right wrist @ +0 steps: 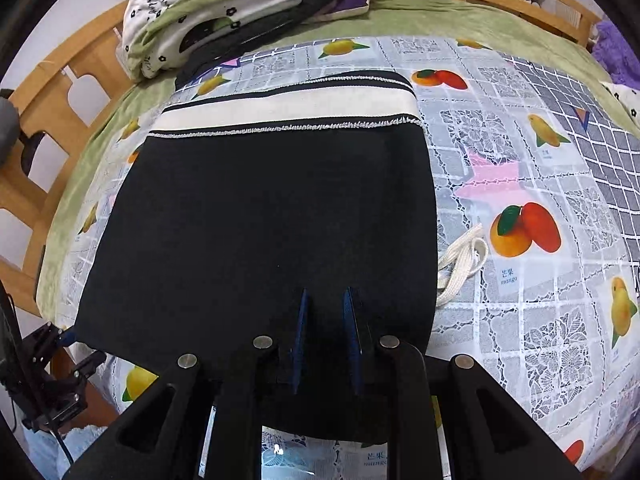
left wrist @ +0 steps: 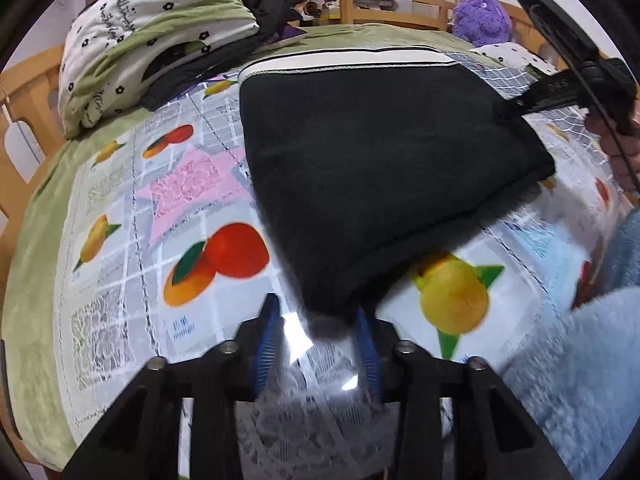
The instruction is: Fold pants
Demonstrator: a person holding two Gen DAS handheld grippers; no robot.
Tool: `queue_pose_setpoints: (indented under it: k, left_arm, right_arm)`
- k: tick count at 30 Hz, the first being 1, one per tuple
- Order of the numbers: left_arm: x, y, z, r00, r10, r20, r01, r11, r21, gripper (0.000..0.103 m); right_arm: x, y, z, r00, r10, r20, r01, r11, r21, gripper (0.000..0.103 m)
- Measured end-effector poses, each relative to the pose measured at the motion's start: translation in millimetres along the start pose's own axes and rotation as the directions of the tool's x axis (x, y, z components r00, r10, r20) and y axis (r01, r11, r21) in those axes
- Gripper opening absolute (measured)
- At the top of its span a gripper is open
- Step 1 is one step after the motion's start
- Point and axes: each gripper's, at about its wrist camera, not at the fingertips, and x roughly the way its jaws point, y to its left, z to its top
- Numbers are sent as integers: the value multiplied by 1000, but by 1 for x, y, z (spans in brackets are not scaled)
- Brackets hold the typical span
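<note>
Black pants (right wrist: 264, 216), folded w/ a white waistband on the far edge, lie flat on the fruit-print tablecloth (right wrist: 540, 184) over the bed. In the right wrist view the right gripper (right wrist: 326, 300) sits on the near edge of the pants, blue pads close together w/ black cloth bunched between them: clenched on the pants. In the left wrist view the left gripper (left wrist: 316, 320) is at the near corner of the pants (left wrist: 380, 168); the corner tip lies between its blue pads, but that spot is blurred (motion smear + glare), so can't tell if the pads press on it. Near end of the pants is cut off behind the right gripper's frame. White drawstring (right wrist: 460, 260) pokes out on the right side. Purple plush toy (left wrist: 482, 20) and a folded quilt (left wrist: 152, 36) sit at the far end of the bed.
</note>
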Motion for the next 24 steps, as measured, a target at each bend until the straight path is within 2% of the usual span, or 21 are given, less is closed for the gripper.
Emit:
queue_pose_setpoints:
  k: [1, 2, 3, 4, 6, 8, 9, 11, 15, 16, 20, 22, 24]
  left_arm:
    - [-1, 2, 3, 1000, 2, 19, -2, 1000, -25, 12]
    - [-6, 6, 5, 998, 11, 66, -6, 997, -76, 11]
    - [-18, 12, 5, 988, -8, 152, 31, 989, -147, 11]
    - [-26, 17, 5, 979, -25, 201, 62, 982, -180, 10]
    - [-31, 23, 4, 968, -38, 249, 99, 966, -238, 10]
    - [-17, 23, 1, 979, -12, 204, 65, 964, -258, 10]
    - [-4, 22, -4, 989, -3, 149, 43, 965, -260, 10]
    - [12, 23, -15, 996, -30, 84, 52, 962, -269, 11]
    - [2, 34, -29, 989, -120, 81, 139, 938, -316, 16]
    - [-2, 36, -30, 989, -125, 80, 145, 934, -325, 20]
    - [-24, 46, -32, 993, -64, 100, 94, 937, -337, 25]
    - [-36, 54, -27, 989, -62, 136, 106, 934, -342, 25]
    - [-41, 61, -16, 983, -74, 170, 131, 926, -354, 34]
  right_arm:
    - [0, -1, 0, 1000, 3, -1, -3, 1000, 3, 19]
    - [0, -1, 0, 1000, 5, 0, -5, 1000, 5, 19]
    - [0, -1, 0, 1000, 7, 0, -7, 1000, 6, 19]
    - [1, -1, 0, 1000, 3, -1, -3, 1000, 3, 19]
    - [2, 2, 0, 1000, -4, -6, 4, 1000, -7, 19]
    - [3, 2, 1, 1000, -8, -9, 8, 1000, -16, 19]
    - [3, 2, 1, 1000, -7, -13, 7, 1000, -20, 19]
    - [5, 3, 1, 1000, -9, -20, 8, 1000, -26, 19]
    - [4, 1, 0, 1000, -4, -27, 3, 999, -41, 19]
    - [4, 0, 0, 1000, -1, -27, 0, 999, -39, 19]
    - [3, -1, 0, 1000, 13, -24, -13, 1000, -25, 19]
    - [3, -1, -1, 1000, 9, -23, -10, 1000, -27, 19]
    - [2, 1, -1, 1000, 2, -20, -2, 999, -34, 19]
